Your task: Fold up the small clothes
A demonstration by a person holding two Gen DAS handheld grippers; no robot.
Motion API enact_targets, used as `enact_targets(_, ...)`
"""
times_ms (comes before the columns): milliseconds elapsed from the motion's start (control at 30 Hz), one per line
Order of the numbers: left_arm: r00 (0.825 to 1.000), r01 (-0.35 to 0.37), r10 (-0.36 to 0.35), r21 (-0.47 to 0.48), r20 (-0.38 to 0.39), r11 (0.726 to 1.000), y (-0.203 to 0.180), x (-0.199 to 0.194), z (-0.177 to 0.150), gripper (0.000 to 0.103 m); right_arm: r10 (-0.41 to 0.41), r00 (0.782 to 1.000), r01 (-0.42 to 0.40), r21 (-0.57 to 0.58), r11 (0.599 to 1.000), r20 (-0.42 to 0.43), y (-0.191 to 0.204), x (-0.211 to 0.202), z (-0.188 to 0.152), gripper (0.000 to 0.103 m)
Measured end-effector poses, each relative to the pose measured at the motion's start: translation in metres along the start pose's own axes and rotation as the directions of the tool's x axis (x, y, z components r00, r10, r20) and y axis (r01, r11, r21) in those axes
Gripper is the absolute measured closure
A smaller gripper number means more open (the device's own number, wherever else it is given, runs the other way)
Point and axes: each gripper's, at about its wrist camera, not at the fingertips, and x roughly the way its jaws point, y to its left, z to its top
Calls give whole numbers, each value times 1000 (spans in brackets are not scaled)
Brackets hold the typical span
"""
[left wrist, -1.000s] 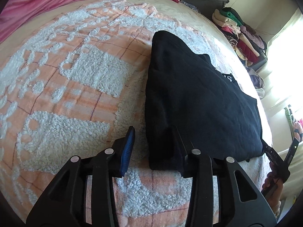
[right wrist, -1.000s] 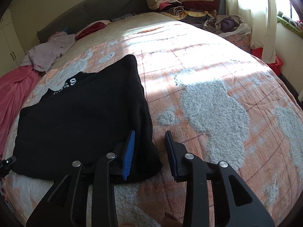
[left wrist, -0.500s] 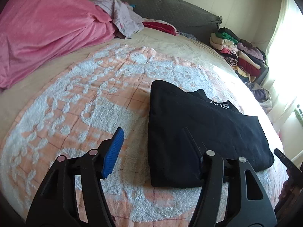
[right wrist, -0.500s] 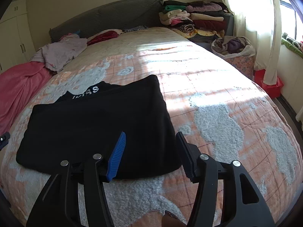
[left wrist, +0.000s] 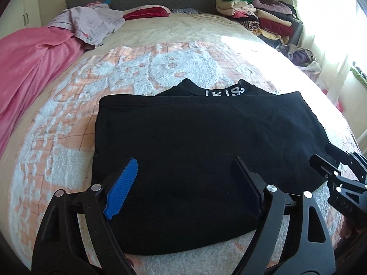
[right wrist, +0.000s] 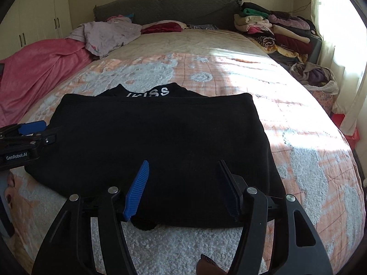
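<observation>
A black garment (left wrist: 195,142) with white lettering at its collar lies folded flat on the orange and white blanket (left wrist: 68,119); it also shows in the right wrist view (right wrist: 156,137). My left gripper (left wrist: 183,178) is open and empty, raised over the garment's near edge. My right gripper (right wrist: 181,181) is open and empty, raised over the near right part of the garment. The right gripper also shows at the right edge of the left wrist view (left wrist: 339,171), and the left gripper at the left edge of the right wrist view (right wrist: 27,133).
A pink blanket (right wrist: 34,68) and a lilac garment (right wrist: 105,34) lie at the bed's far left. A stack of folded clothes (right wrist: 275,29) sits at the far right by the grey headboard (right wrist: 167,6). A bag of clothes (right wrist: 314,78) stands beside the bed.
Both grippers have opened wider, let go of the garment and lifted back from it. The garment now lies flat and centred in both views.
</observation>
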Motion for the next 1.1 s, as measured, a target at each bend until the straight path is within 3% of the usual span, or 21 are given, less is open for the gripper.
enact_targets(33, 1000, 7, -7, 2, -6, 1000, -1, 4, 1, 26, 1, 1000, -1, -1, 1000, -3, 0, 2, 0, 36)
enact_targets(267, 996, -14, 17, 31, -83, 999, 4, 35, -8, 25, -35, 997, 37, 37, 999, -69, -17, 21, -7, 34)
enact_targets(333, 997, -8, 10, 31, -81, 999, 7, 35, -10, 23, -36, 996, 42, 70, 997, -77, -26, 22, -12, 27)
enact_targets(633, 997, 22, -23, -12, -79, 1000, 23, 33, -16, 23, -31, 997, 38, 100, 994, -76, -36, 18, -27, 27)
enact_targets(1100, 998, 31, -32, -24, -63, 999, 25, 24, -15, 23, -37, 997, 47, 139, 989, -73, -33, 9, -24, 23)
